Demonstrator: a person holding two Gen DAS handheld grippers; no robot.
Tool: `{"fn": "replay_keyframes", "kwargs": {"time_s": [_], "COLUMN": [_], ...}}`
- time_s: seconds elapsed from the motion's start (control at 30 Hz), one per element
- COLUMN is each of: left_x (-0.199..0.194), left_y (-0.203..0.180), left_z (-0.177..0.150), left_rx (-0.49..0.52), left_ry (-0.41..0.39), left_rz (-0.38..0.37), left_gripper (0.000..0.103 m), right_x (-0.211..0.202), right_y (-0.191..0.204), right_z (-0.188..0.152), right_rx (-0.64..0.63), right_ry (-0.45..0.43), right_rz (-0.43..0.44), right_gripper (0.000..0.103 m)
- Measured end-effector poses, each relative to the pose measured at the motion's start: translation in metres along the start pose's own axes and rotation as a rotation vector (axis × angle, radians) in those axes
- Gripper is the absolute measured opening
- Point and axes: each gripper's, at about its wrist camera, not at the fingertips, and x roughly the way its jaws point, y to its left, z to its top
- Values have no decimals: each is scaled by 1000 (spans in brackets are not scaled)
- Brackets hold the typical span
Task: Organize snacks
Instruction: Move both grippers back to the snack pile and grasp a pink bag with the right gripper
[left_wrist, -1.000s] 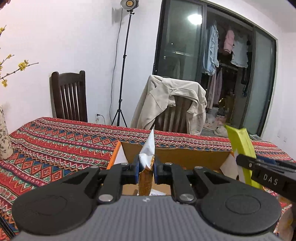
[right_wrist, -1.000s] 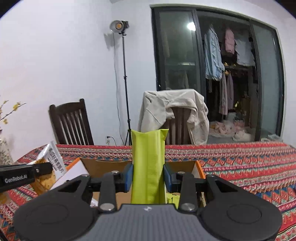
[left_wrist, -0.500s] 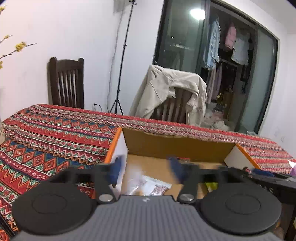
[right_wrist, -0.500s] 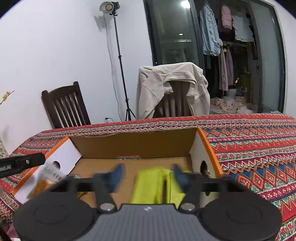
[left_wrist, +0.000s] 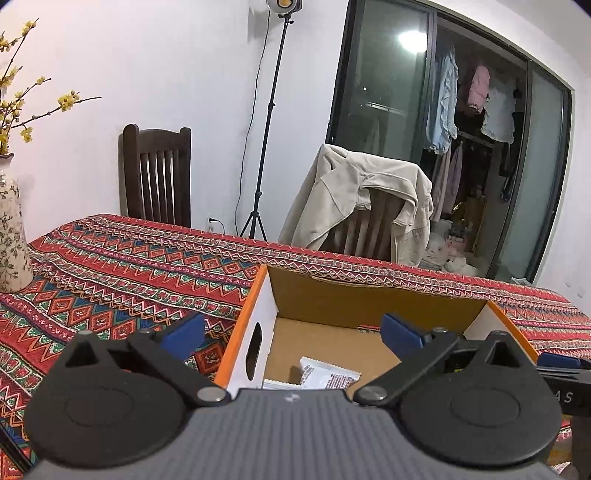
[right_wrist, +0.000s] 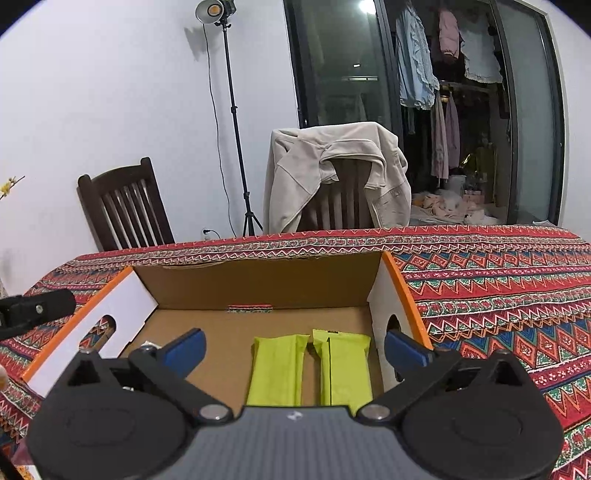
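- Now spread to full width: left gripper (left_wrist: 293, 332), jaws just opened, nothing between the blue pads (left_wrist: 184, 332); hovering over the left end of the cardboard box (left_wrist: 369, 299).
- Likewise wide apart: right gripper (right_wrist: 293, 347), jaws just opened, nothing pinched; poised over the right half of the same box.
- Directly below and ahead of the right gripper, flat on the box floor: two lime-green snack packets (right_wrist: 277, 369), side by side, almost touching, long axes running away from the camera, along the fingers.
- Under the left gripper, near the left wall: a white crinkled wrapper with red print (left_wrist: 325, 376), partly hidden by the gripper body, lying flat, long axis roughly across the view.
- Probably both drops finished; next snack apparently outside the box, not in view, so impossible to say which hand is nearer.
- Materials: matte foil-like green pouches with sealed, flat ends; stiff brown corrugated card, white outer walls, orange edges, oval handle cutouts; woven red patterned tablecloth (right_wrist: 498, 280) underneath.
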Motion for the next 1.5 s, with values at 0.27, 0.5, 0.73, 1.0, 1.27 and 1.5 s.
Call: {"fn": "replay_keyframes", "kwargs": {"time_s": [0.27, 0.5, 0.73, 1.0, 1.27, 1.5], "left_x": [-16, -34, -63, -94, -119, -121], "left_y": [-7, -5, 11, 32, 50, 75], "left_z": [7, 10, 0, -31, -66, -84], "left_rx": [31, 60, 86, 77, 55, 15], "left_ry": [-35, -25, -4, 50, 68, 87], "left_rz": [6, 4, -9, -27, -2, 41], "left_gripper": [103, 103, 103, 103, 103, 103], "right_x": [-31, -58, -83, -106, -122, -118], "right_y": [4, 1, 1, 0, -21, -39], "right_z": [13, 5, -23, -66, -97, -103], "right_rx": [-37, -106, -205, -271, -255, -214], "right_ry": [-48, -21, 27, 94, 138, 168], "right_rz": [21, 22, 6, -14, -40, -67], "right_gripper": [103, 103, 103, 103, 103, 103]}}
